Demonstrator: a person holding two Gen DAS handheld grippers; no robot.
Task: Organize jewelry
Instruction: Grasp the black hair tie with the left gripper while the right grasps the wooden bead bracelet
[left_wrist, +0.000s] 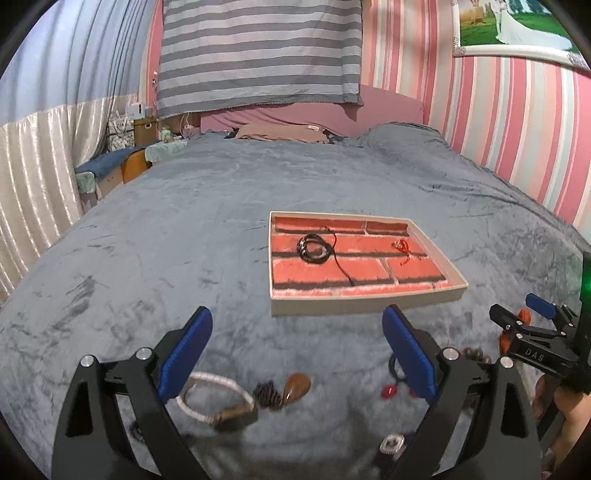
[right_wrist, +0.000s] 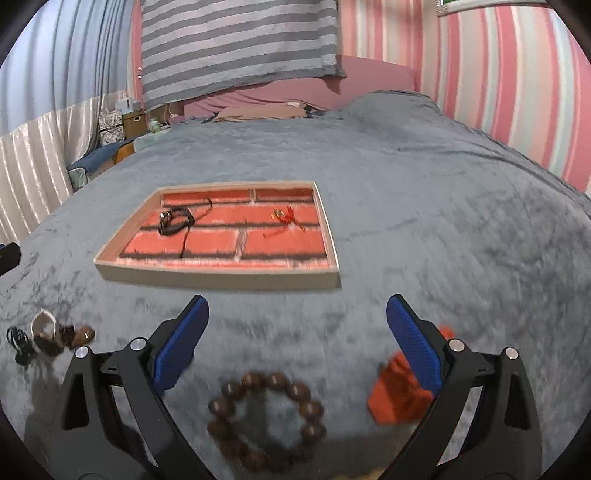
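Note:
A shallow tray (left_wrist: 364, 304) (right_wrist: 221, 278) with a red brick-pattern lining lies on the grey bedspread. In it rest a coiled black cord necklace (left_wrist: 314, 249) (right_wrist: 173, 220) and a small red string piece (left_wrist: 402, 247) (right_wrist: 284, 218). My left gripper (left_wrist: 297, 354) is open with nothing between its blue pads, above a white beaded bracelet (left_wrist: 214, 398), a brown teardrop pendant (left_wrist: 295, 386) and red beads (left_wrist: 389, 391). My right gripper (right_wrist: 297, 341) (left_wrist: 524, 314) is open and empty over a brown wooden bead bracelet (right_wrist: 266, 424), with an orange-red pouch (right_wrist: 397, 398) beside its right finger.
The grey bedspread (left_wrist: 184, 240) stretches far behind the tray to pillows and a pink headboard. A pink striped wall (left_wrist: 517, 129) bounds the right side, curtains and bedside boxes the left. More loose jewelry (right_wrist: 48, 336) lies left of the right gripper. A hand (left_wrist: 565, 417) shows at the right edge.

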